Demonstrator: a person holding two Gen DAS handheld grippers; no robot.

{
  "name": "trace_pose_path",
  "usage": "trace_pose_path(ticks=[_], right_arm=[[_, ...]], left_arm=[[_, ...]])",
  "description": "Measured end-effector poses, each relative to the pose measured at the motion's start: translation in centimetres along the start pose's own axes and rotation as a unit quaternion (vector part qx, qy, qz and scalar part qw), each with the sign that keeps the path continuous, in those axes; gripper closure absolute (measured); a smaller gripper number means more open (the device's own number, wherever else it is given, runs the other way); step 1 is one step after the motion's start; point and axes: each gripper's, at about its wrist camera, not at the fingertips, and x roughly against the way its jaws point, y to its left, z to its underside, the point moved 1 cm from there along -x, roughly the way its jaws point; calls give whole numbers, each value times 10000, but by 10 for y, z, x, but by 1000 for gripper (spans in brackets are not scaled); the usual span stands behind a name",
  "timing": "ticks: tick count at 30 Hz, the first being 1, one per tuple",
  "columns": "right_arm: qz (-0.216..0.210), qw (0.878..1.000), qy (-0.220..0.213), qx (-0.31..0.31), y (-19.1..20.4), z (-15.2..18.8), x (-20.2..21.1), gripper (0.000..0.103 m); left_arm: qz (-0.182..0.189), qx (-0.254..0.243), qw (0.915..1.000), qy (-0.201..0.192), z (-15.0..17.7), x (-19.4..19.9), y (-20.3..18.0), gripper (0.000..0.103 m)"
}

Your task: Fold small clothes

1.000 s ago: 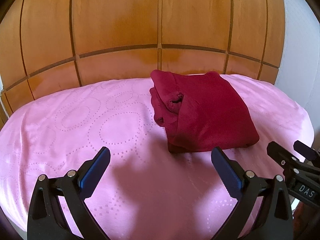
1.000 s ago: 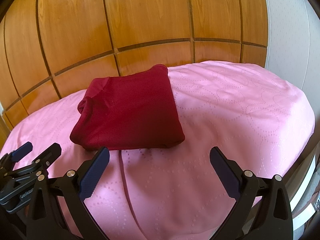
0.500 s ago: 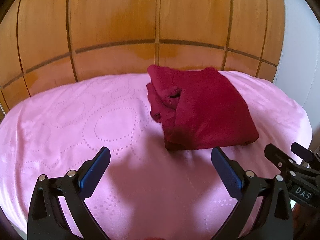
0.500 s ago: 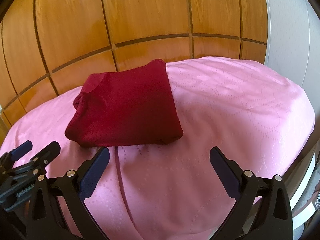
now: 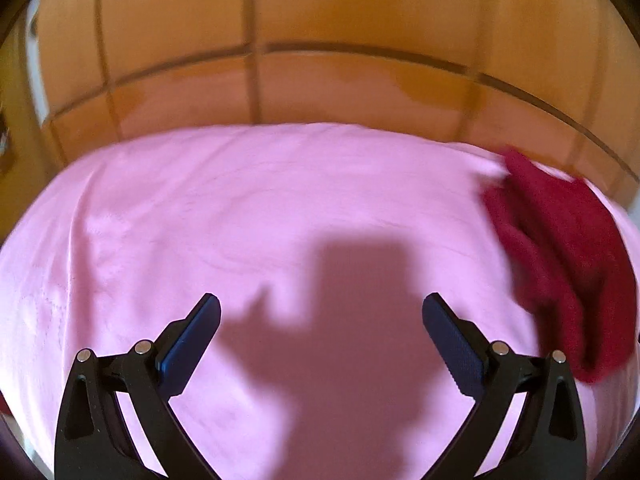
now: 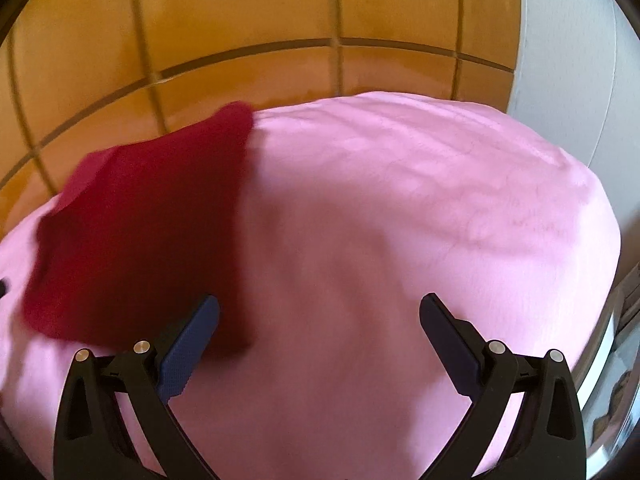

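Wood panelling (image 5: 320, 20) fills the back of both your views, warm orange boards split by darker grooves, and in front of it the pink sheet (image 5: 260, 208) spreads across the whole surface, a little creased and blurred in both pictures. On the far right of your right wrist view there's a strip of pale wall (image 6: 568, 60) where the panelling ends.

Starting on your left side: your left gripper (image 5: 320, 316) hangs over bare pink sheet, its two blue-padded fingers (image 5: 192, 340) spread wide with nothing between them. A dark, blocky shadow (image 5: 352, 320) falls on the sheet right between and ahead of those fingers. From this camera the folded dark red garment (image 5: 560, 264) sits far off to the right edge of the view, well clear of your left fingers, lying on the sheet close to the panelling. It's smeared by blur, so the folds can't be read here.

Moving across to your right side: the same garment (image 6: 140, 232) shows as a roughly square, flat folded bundle on the left half of your right wrist view, resting on the sheet with its far corner up near the panelling. Your right gripper (image 6: 320, 316) is also gaping, fingers spread wide and holding nothing. Its left pad (image 6: 188, 344) overlaps the near right corner of the garment in the picture; whether it touches the cloth, you can't tell from here. The right pad (image 6: 452, 340) is over plain sheet.
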Motion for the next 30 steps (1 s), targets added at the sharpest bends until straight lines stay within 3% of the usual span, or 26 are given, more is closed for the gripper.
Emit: trace_pose_path(ticks=[4,10,11,13,15,19,30], right_arm=[[383,9992,126,34,-22,-55,-48,4],[527,9976,395,-200,-45,-110,-121,4],[491,9975,480,-182,-46,-112,-132,4],[490,9965,668,-109,-47,-115,-152,4],[456,9947,924,-21,-48,-115,-173,3],[363,9956,859,-79,-49,-115,-175,3],[254,9957,878,-175,-51,-116,-178,3]], left_arm=[[-584,675,9956,293,-26,-43,74,2],[-1351,1255,9813,558,-36,-85,159,2],[-1368,1386,9786,660,-34,-94,172,2],[-1051,1643,9786,656,-29,-103,189,2],[-995,1701,9788,552,-29,-104,192,2],[-1359,1380,9788,663,-29,-112,179,2],[-1335,1397,9786,708,-36,-112,186,2]])
